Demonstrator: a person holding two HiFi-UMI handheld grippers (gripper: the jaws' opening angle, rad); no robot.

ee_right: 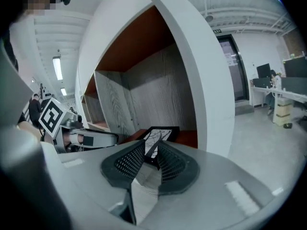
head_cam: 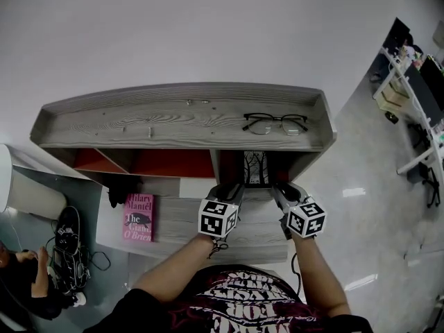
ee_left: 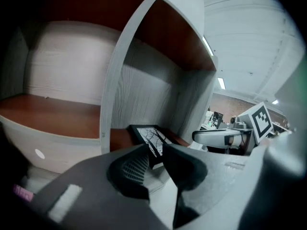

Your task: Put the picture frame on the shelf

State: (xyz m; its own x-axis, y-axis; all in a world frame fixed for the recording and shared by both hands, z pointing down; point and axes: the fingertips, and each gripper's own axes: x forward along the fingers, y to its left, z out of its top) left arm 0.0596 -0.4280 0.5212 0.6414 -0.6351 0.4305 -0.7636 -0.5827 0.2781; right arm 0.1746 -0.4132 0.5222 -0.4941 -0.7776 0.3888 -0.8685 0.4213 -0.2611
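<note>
Book (head_cam: 139,217), "Mantel", left of picture frame (head_cam: 255,168)

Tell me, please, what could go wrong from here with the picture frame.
1. The left gripper and the right gripper both pinch only the near end of the picture frame. Letting go before it sits fully inside could let it tip out.
2. The shelf compartment looks narrow, so either gripper may knock its walls and shake the glasses on top.
</note>
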